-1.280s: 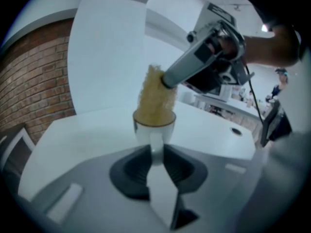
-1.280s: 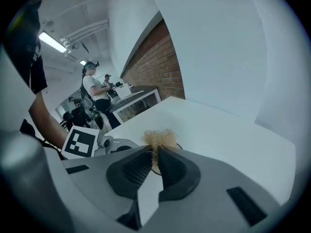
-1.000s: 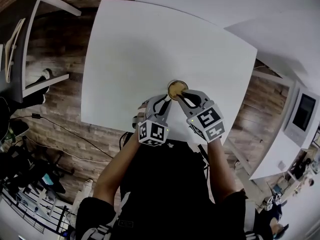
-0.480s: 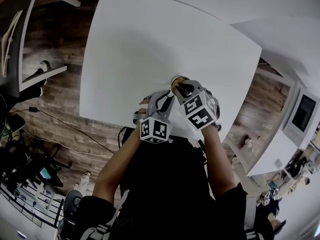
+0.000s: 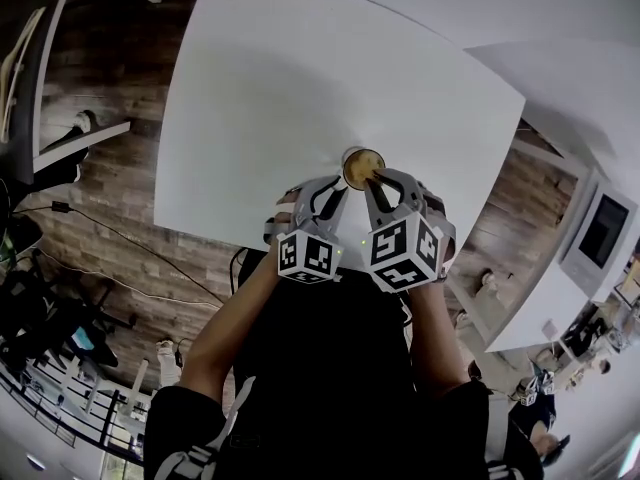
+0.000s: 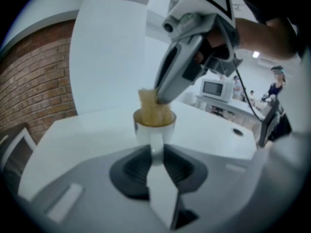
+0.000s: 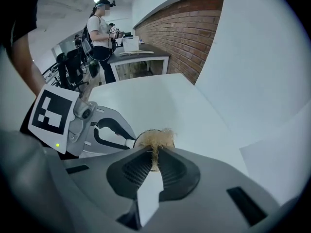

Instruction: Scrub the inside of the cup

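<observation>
Tabletop, white, under cup; wood-plank floor below, brick wall beyond

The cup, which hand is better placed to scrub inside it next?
Right. The right gripper pinches the tan scrubber in its fingers, pushed into the mouth of the cup. The left gripper clamps the cup from the side, steadying it on the table.

Workroom, lab-office type: large white desk, brick wall, wood-plank floor with trailing cable, microwave on side counter, second person wearing headgear.
</observation>
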A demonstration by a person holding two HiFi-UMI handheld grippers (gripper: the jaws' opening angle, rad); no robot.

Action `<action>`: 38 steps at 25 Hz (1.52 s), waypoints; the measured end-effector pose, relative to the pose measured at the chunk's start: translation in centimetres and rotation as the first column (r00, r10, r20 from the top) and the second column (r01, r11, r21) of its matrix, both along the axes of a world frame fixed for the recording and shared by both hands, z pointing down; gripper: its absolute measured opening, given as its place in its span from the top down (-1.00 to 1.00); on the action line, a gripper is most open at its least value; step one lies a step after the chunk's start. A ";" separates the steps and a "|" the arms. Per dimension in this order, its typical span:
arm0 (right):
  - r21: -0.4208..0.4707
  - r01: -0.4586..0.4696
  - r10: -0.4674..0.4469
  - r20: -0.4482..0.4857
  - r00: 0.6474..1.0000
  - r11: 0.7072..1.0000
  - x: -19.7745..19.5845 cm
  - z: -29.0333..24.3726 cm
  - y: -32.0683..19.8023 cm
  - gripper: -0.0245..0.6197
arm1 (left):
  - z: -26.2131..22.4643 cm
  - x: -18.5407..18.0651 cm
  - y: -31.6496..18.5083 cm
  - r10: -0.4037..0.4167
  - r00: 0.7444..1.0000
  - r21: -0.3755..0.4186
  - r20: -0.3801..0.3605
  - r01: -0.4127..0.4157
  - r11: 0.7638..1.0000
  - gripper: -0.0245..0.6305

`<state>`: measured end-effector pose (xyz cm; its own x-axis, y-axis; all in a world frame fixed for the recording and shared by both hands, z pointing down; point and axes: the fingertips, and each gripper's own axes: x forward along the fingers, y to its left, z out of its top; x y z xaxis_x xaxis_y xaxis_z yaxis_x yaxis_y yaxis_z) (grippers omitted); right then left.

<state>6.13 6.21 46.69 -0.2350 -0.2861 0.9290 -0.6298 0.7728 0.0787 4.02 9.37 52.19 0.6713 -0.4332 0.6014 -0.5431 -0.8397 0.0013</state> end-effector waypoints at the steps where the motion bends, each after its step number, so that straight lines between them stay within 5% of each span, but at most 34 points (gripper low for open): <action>1: -0.006 -0.006 0.006 -0.002 1.000 1.000 -0.1 0.7 0.0 0.82 | 0.0 0.0 0.0 0.001 1.000 0.001 0.000 -0.001 1.000 0.70; 10: -0.066 0.051 -0.052 -0.017 0.998 0.997 -1.9 4.2 -1.0 0.82 | -0.1 -0.2 -0.3 0.000 1.000 0.007 0.003 0.000 1.000 0.70; 16: -0.191 0.123 -0.096 0.146 0.985 0.974 -2.2 0.1 0.6 0.82 | 0.0 -0.2 -0.4 -0.015 1.000 0.008 0.013 0.015 1.000 0.70; 22: -0.258 0.144 -0.106 0.158 0.982 0.955 -1.7 0.2 0.6 0.82 | -0.1 -0.4 -0.6 -0.017 1.000 0.012 0.011 0.017 1.000 0.70; 31: -0.272 0.153 -0.124 0.122 0.985 0.950 -2.4 4.2 -0.1 0.82 | -0.2 -0.4 -0.5 -0.020 1.000 0.015 0.005 0.020 1.000 0.70; 38: -0.271 0.172 -0.136 0.147 0.980 0.947 -1.5 -0.4 1.0 0.82 | -0.1 -0.4 -0.5 -0.023 1.000 0.019 0.005 0.023 1.000 0.70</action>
<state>4.61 7.23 46.29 -0.3749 0.0314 0.9265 -0.4919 0.8404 -0.2274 3.59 8.84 52.08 0.6577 -0.4601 0.5965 -0.5625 -0.8266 -0.0174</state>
